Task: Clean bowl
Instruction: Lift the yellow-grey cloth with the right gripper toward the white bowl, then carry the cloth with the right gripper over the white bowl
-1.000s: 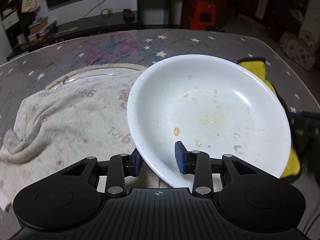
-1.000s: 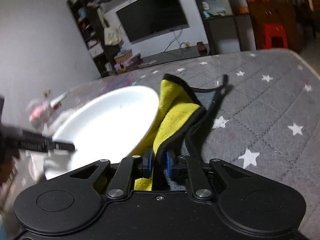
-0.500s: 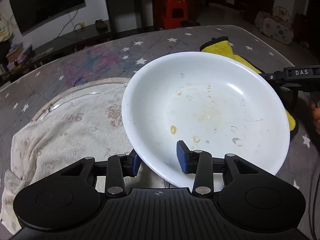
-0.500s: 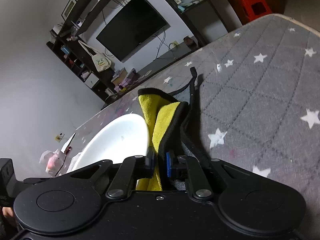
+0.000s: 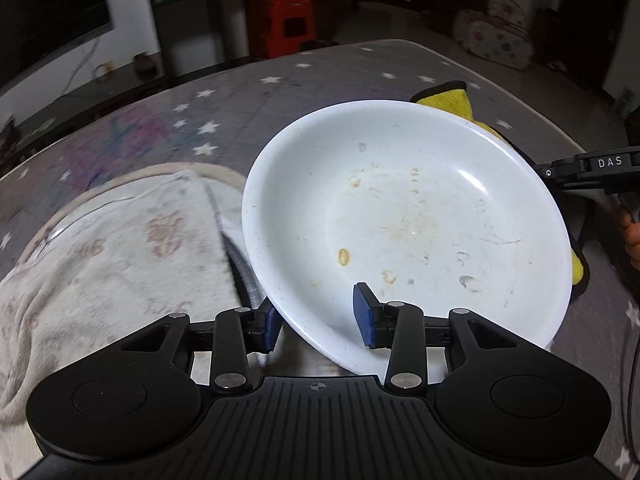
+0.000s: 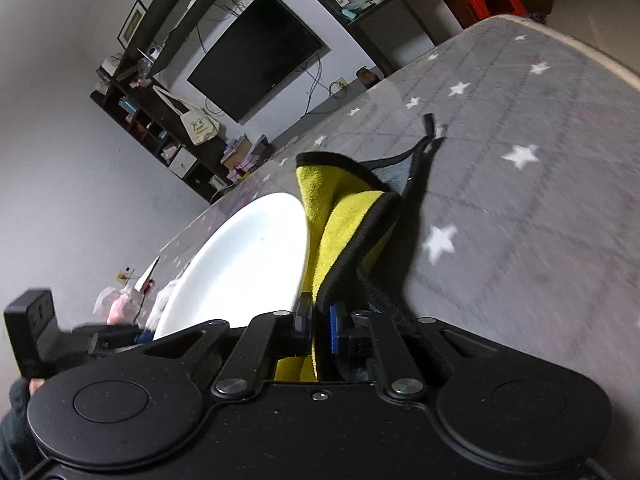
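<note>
While left gripper (image 5: 318, 320) pinches rim of tilted white bowl (image 5: 404, 216) between 2 pads, right gripper (image 6: 320, 330) clamps yellow cloth (image 6: 344, 228) beside bowl; food specks inside.

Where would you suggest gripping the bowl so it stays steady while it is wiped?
By its near rim, from the left, where the left gripper already straddles it. The bowl is wide and shallow, so only its thin edge fits between fingers, and this leaves the soiled inside open to the cloth.
</note>
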`<state>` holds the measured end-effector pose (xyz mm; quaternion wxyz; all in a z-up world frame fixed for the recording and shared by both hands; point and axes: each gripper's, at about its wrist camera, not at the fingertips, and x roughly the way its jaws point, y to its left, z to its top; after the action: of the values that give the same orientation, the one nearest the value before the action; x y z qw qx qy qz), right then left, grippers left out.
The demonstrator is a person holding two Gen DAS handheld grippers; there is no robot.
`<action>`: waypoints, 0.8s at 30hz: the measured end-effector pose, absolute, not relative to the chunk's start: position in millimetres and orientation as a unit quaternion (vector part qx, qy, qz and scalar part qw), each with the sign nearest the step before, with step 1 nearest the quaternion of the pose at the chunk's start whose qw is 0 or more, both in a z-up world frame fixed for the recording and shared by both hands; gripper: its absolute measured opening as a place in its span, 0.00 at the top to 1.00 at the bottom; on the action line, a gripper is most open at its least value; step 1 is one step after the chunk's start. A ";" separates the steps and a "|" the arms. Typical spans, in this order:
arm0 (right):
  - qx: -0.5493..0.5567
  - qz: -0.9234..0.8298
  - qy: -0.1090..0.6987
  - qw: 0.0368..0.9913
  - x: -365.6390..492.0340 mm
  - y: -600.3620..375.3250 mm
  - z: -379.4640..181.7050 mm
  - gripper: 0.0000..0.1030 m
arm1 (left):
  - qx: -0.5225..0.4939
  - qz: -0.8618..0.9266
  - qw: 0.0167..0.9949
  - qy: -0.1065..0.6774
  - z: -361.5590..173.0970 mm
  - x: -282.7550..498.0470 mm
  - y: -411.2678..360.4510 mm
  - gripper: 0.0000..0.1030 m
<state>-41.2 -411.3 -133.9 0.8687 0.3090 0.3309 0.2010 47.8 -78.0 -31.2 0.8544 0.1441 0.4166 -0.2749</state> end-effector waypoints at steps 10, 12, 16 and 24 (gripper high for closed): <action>0.341 0.195 0.327 0.859 -6.8 -409.4 -128.7 0.90 | 0.144 -0.289 0.849 0.419 -33.5 54.6 -75.9 0.61; 0.352 0.197 0.326 0.855 2.7 -409.6 -130.9 0.90 | 0.144 -0.292 0.848 0.418 -33.9 55.1 -75.6 0.61; 0.366 0.204 0.327 0.847 20.4 -411.0 -134.1 0.90 | 0.145 -0.294 0.847 0.419 -33.4 57.9 -77.0 0.60; 0.358 0.204 0.328 0.850 35.0 -407.6 -133.7 0.90 | 0.123 -0.247 0.858 0.433 -35.0 62.5 -84.7 0.60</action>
<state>35.0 -407.6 -133.7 0.8498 0.3583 0.3284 0.2040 62.5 -84.7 -35.0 0.8580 0.1231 0.4330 -0.2474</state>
